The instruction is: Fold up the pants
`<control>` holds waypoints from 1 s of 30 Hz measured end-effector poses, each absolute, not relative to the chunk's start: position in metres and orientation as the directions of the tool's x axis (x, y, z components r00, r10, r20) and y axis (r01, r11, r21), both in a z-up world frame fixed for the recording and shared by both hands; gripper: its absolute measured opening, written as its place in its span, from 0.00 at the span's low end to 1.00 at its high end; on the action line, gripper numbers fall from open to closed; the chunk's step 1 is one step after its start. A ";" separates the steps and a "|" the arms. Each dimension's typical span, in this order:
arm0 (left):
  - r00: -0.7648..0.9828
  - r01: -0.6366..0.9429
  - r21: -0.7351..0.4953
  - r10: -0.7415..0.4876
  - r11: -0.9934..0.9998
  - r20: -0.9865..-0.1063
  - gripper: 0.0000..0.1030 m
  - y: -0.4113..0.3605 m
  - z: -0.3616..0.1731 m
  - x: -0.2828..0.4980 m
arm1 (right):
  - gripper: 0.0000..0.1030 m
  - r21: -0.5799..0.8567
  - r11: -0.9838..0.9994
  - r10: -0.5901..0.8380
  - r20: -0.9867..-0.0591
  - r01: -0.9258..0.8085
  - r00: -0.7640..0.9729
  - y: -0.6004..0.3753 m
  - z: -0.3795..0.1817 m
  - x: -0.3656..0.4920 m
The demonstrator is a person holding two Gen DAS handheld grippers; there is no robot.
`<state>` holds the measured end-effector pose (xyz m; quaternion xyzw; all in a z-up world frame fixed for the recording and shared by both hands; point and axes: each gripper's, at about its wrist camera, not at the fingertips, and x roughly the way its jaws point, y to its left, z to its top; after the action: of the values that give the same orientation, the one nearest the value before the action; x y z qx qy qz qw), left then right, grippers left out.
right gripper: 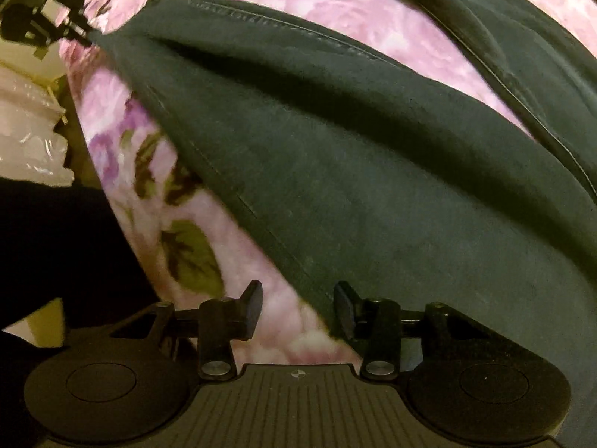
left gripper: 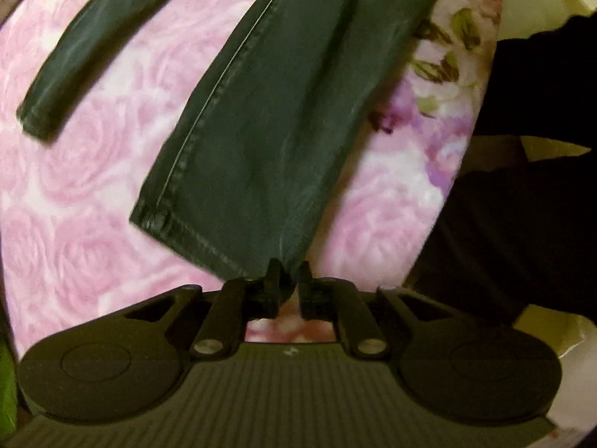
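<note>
Between the fingertips of the left gripper [left gripper: 288, 274], at the bottom centre of the left wrist view, a corner of the hem of the dark pants [left gripper: 268, 119] is pinched, the jaws nearly together on the cloth. From that corner the held leg runs long and straight away from the camera toward the upper right of the view, its stitched side seam along the left edge. The second leg [left gripper: 86, 48] lies apart to the upper left, flat on the pink rose-patterned bedspread [left gripper: 93, 194], its long axis roughly parallel and its hem at the lower left.

In the right wrist view the right gripper [right gripper: 298, 311] stands partly open. The edge of the pants crosses just in front of the right finger, and the pads do not visibly press on it; bedspread shows in the gap. The cloth stretches toward the upper left, where the other gripper holds its far end. A person's dark sleeve [right gripper: 56, 242] fills the left side.
</note>
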<state>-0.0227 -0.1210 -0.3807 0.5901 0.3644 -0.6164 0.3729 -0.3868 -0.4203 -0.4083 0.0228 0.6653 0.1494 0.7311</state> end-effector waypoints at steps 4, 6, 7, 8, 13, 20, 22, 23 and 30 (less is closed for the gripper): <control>0.003 0.907 0.017 -0.034 -0.421 -0.999 0.12 -0.127 -0.367 -0.010 | 0.40 0.211 0.977 0.214 -0.964 -0.037 0.157 -0.433 -0.387 -0.398; 0.022 0.909 0.050 -0.071 -0.415 -0.997 0.12 -0.139 -0.357 -0.005 | 0.40 0.183 0.979 0.159 -0.962 0.094 0.221 -0.450 -0.378 -0.403; 0.026 0.909 0.062 -0.092 -0.413 -0.995 0.12 -0.147 -0.352 -0.004 | 0.40 0.166 0.971 0.120 -0.961 0.174 0.249 -0.461 -0.373 -0.407; 0.031 0.906 0.077 -0.117 -0.415 -0.993 0.12 -0.157 -0.350 -0.004 | 0.40 0.143 0.957 0.071 -0.959 0.253 0.273 -0.472 -0.367 -0.414; 0.062 0.885 0.159 -0.227 -0.437 -0.972 0.15 -0.217 -0.346 -0.024 | 0.41 0.062 0.854 -0.118 -0.944 0.517 0.308 -0.533 -0.346 -0.447; 0.115 0.894 0.246 -0.338 -0.376 -0.934 0.30 -0.331 -0.355 -0.035 | 0.48 -0.026 0.874 -0.221 -0.911 0.485 0.349 -0.653 -0.327 -0.439; 0.143 0.899 0.273 -0.358 -0.343 -0.923 0.34 -0.360 -0.361 -0.033 | 0.49 -0.043 0.900 -0.223 -0.901 0.433 0.373 -0.692 -0.328 -0.420; 0.153 0.902 0.283 -0.370 -0.327 -0.916 0.36 -0.375 -0.364 -0.031 | 0.49 -0.048 0.915 -0.215 -0.897 0.401 0.385 -0.708 -0.329 -0.412; 0.222 0.906 0.328 -0.359 -0.268 -0.906 0.44 -0.436 -0.392 0.000 | 0.49 -0.078 0.987 -0.132 -0.890 0.138 0.436 -0.795 -0.358 -0.329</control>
<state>-0.0004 -0.4357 -0.3917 0.5531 0.2472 -0.5726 0.5524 -0.3293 -0.7949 -0.3575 0.0030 0.5252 -0.0795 0.8472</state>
